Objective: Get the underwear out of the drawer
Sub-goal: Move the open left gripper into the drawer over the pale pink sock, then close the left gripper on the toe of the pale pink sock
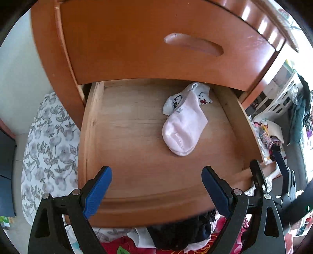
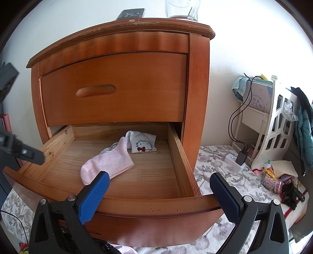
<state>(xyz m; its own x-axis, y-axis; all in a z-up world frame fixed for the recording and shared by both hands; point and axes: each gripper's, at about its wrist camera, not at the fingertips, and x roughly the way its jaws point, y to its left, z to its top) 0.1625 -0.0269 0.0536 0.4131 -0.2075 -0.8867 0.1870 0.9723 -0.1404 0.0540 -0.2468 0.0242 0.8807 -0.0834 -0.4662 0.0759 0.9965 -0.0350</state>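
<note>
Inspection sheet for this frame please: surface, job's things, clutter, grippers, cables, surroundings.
Surface: lower drawer pulled open, bare wood floor.
Job's things: pink sock lying partly over white cartoon socks; dark garments below the drawer front.
Clutter: glass on the nightstand top.
Grippers: left gripper open, empty; right gripper open, empty.
Cables: black charger leads at right.
Surroundings: floral bedding, white rack.

- The place was a home bedroom: a worn wooden nightstand [image 2: 121,82] stood against a pale wall.
- Floral bedding [image 2: 215,168] lay at its 3 o'clock side.
- A white shelf rack [image 2: 273,125] with books, a hanging jacket [image 2: 305,125] and a plugged-in charger [image 2: 241,157] showed lived-in clutter.
</note>
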